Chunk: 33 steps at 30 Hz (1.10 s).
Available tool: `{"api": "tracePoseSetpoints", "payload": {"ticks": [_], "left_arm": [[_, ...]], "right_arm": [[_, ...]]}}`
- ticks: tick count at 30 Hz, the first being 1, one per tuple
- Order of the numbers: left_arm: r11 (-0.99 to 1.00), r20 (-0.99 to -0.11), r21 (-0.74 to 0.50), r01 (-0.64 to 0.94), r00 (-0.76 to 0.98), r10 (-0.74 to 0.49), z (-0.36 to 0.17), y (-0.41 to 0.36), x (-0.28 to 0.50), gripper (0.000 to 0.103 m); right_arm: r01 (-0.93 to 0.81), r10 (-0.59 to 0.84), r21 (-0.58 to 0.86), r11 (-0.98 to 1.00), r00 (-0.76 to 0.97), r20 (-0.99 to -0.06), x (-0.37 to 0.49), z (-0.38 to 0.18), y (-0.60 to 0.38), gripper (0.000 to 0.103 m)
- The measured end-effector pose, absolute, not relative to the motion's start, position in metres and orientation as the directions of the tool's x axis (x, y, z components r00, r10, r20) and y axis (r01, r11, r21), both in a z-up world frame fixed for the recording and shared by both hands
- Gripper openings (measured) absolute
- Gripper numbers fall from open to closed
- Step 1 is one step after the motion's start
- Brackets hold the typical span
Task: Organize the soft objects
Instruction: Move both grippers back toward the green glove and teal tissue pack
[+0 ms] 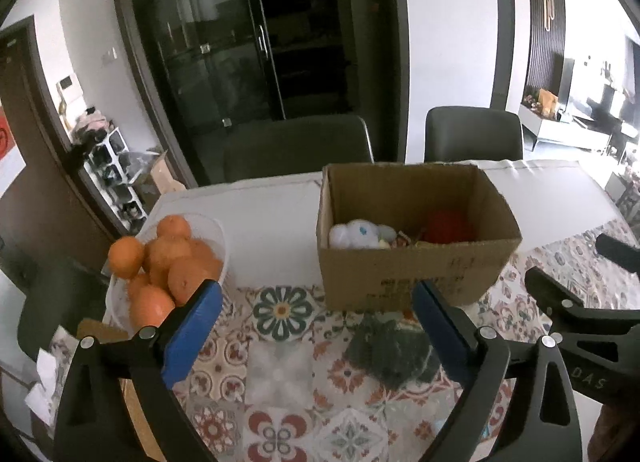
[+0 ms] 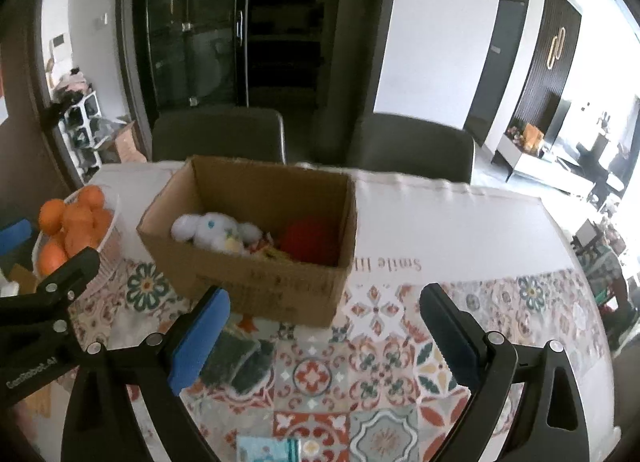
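We hold the left gripper and right gripper spread wide, empty. A dark cloth lies before the box holding a white plush.

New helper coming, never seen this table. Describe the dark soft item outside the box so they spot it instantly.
Find the cardboard box on the patterned tablecloth. In front of its near wall lies a dark grey-green fuzzy cloth. It alone lies outside; the white plush and red item sit inside.
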<state>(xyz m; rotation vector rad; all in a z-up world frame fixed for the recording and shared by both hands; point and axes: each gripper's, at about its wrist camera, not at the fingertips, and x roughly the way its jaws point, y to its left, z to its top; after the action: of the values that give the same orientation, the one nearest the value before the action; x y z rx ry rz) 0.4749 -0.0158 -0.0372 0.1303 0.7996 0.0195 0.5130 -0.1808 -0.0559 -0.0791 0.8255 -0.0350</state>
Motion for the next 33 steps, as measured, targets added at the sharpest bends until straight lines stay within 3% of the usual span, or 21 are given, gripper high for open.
{"api": "tracePoseSetpoints", "payload": {"ticks": [33], "left_arm": [[0.990,-0.862,0.138,-0.003,0.491,0.122,-0.153,0.014,0.388,0.097]], "right_arm": [[-0.108,0.154,0.121,0.987,0.394,-0.906,0.438,-0.193,-0.149,0.097]]}}
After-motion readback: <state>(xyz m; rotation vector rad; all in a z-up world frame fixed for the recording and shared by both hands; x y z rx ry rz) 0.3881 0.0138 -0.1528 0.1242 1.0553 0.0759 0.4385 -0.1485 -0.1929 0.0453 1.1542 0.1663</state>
